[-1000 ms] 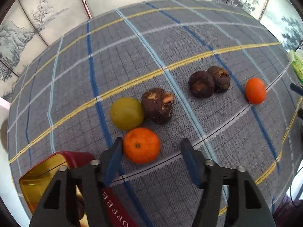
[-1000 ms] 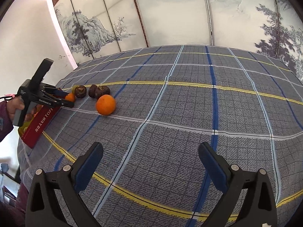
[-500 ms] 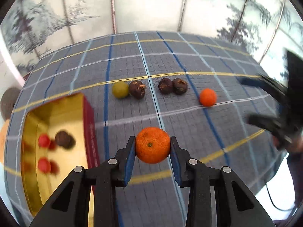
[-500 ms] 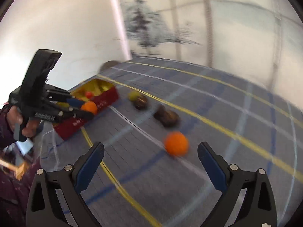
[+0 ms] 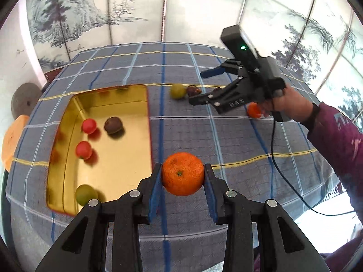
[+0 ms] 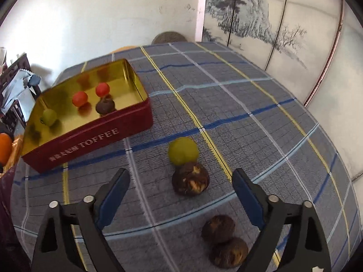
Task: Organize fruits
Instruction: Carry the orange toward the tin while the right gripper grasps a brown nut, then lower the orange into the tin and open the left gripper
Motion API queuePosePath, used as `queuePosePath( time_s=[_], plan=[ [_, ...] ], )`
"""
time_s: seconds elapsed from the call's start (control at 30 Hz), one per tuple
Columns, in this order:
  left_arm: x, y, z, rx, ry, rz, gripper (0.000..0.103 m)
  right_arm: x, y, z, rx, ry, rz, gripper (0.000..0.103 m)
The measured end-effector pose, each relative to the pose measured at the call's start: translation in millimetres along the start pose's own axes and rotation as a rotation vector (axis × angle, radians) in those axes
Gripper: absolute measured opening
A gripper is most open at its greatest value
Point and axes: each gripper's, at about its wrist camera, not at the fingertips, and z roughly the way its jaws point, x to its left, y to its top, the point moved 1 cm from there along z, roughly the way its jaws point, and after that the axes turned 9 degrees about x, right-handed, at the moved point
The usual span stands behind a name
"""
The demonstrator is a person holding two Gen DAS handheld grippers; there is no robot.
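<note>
My left hand-held gripper [image 5: 182,179] now has the orange [image 5: 182,173] clamped between its pads and lifted off the table [image 5: 238,136]; a second ago that orange sat on the cloth between open fingers. The tin [image 5: 68,122] has come into view just to the left of this gripper, with two red fruits, a dark one and a green one already inside, so the next step, I judge, is to swing left and drop the orange in.

My right hand-held gripper [image 6: 179,187] has swung over from bare cloth to the loose fruit. Its jaws are closing, and the dark fruit [image 6: 190,178] lies between them, not yet touched. The green fruit [image 6: 182,147] sits just beyond it, touching it, and two more dark ones [image 6: 223,239] lie nearer, under the right finger. A small orange stays behind my right hand.
</note>
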Motion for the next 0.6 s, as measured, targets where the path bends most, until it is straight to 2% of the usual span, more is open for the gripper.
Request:
queuePosePath(
  time_s=[0.03, 0.1, 0.13, 0.17, 0.2, 0.3, 0.43, 0.6],
  plan=[
    [2, -2, -1, -0.003, -0.003, -0.007, 0.036, -4, 3, 7, 0.024, 0.011, 0.007, 0.072],
    [4, -3, 0, -0.010, -0.002, -0.016, 0.036, -7, 4, 18, 0.067, 0.024, 0.011, 0.052],
    [5, -4, 0, -0.016, 0.000, -0.016, 0.036, -8, 4, 22, 0.083, 0.034, 0.018, 0.048],
    [6, -4, 0, -0.017, 0.005, -0.016, 0.036, -8, 4, 23, 0.091, 0.046, 0.029, 0.039],
    [7, -5, 1, -0.018, 0.010, -0.018, 0.036, -7, 2, 24, 0.099, 0.064, 0.042, 0.037],
    [10, -10, -1, -0.031, 0.012, -0.028, 0.036, 5, -13, 12, 0.099, 0.033, 0.074, 0.036],
    [19, -18, -8, -0.061, 0.025, -0.050, 0.037, 39, -52, -26, -0.001, 0.056, 0.134, 0.036],
    [32, -23, -12, -0.089, 0.050, -0.072, 0.036, 76, -100, -47, -0.042, 0.032, 0.224, 0.036]
  ],
)
